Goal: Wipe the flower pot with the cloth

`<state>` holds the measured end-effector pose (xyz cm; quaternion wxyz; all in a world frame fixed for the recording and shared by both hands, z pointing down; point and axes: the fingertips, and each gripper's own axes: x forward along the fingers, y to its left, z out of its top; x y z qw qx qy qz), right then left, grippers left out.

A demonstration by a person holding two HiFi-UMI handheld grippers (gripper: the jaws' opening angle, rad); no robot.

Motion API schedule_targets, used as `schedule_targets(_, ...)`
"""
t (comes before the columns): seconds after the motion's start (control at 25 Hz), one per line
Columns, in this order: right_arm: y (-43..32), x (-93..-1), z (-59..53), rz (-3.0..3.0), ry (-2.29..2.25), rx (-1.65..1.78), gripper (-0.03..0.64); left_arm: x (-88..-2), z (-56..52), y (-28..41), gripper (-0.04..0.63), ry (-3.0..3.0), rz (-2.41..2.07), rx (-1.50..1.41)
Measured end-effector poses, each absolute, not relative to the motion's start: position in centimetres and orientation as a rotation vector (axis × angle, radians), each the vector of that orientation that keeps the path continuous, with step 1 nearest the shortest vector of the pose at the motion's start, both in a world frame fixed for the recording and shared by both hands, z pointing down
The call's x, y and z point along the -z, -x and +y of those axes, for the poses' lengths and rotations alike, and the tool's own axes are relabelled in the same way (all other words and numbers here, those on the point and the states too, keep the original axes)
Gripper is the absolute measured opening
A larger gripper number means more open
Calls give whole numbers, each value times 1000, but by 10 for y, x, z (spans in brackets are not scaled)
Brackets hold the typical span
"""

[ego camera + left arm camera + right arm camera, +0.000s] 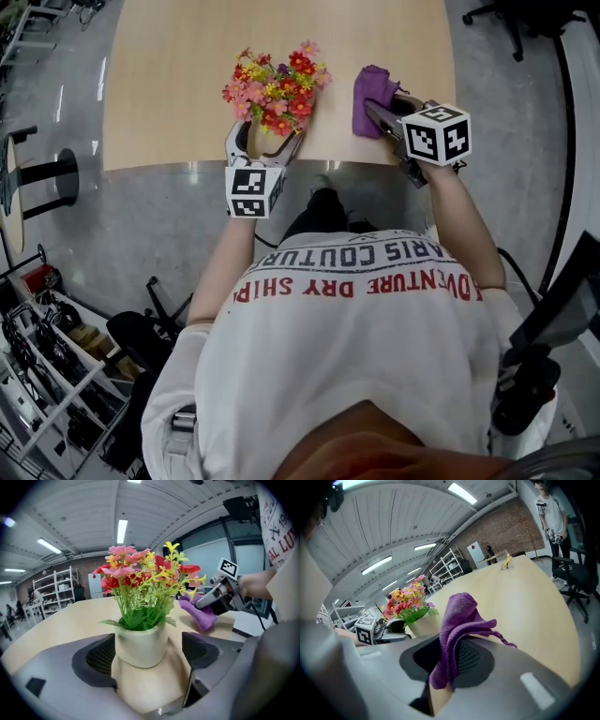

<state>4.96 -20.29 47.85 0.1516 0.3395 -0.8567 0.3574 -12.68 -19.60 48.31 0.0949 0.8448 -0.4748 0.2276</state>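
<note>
A cream flower pot (140,644) with red, pink and yellow flowers (277,89) stands near the front edge of the wooden table (187,75). My left gripper (269,133) is open, a jaw on either side of the pot; a gap shows between the pot and the right-hand pad. To the right of the pot, my right gripper (377,112) is shut on a purple cloth (373,94). In the right gripper view the cloth (459,620) bunches up from between the jaws. The left gripper view shows the cloth (201,613) beside the flowers, apart from the pot.
The table's rounded front edge (187,166) lies just under both grippers. A small yellow thing (506,562) sits far across the table. An office chair (574,573) and a standing person (551,508) are beyond the far end. Shelving (47,356) stands on the floor at lower left.
</note>
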Motion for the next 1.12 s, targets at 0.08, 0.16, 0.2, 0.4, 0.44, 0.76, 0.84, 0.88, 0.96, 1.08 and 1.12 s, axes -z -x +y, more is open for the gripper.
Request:
schedule_targets(0.08,-70,-468,-185,-2463,-1002,-1035,44,-475,-186,120,454,-2405,-1502,-604)
schedule_targets(0.16,-86,-461,-166,-2469,-1021,-1046,44,-469,-179,114,498,-2301,-1595,-538)
schedule_targets(0.2,-93,-459,-158,-2471,-1026,-1049,44,-468,-177,111,506,-2256,-1631,-516)
schedule_targets(0.4,-119,-463,-127,-2459,-1050,-1047,44,-479,-185,100,506,-2087,-1779,-541)
schedule_targets(0.44,-123,-464,-124,-2457,-1054,-1046,44,-481,-189,102,506,-2054,-1819,-548)
schedule_targets(0.76,-139,-462,-105,-2441,-1076,-1027,44,-484,-215,109,506,-1867,-2005,-454)
schedule_targets(0.84,-140,-463,-103,-2440,-1080,-1027,44,-488,-219,116,506,-1820,-2046,-473)
schedule_targets(0.88,-140,-463,-102,-2439,-1083,-1026,44,-488,-221,119,505,-1807,-2062,-484)
schedule_targets(0.96,-141,-463,-101,-2434,-1088,-1024,44,-488,-223,121,505,-1804,-2072,-492)
schedule_targets(1.08,-142,-463,-101,-2428,-1093,-1025,44,-486,-222,119,502,-1833,-2062,-488)
schedule_targets(1.12,-141,-462,-102,-2429,-1092,-1025,44,-485,-221,118,502,-1848,-2055,-487)
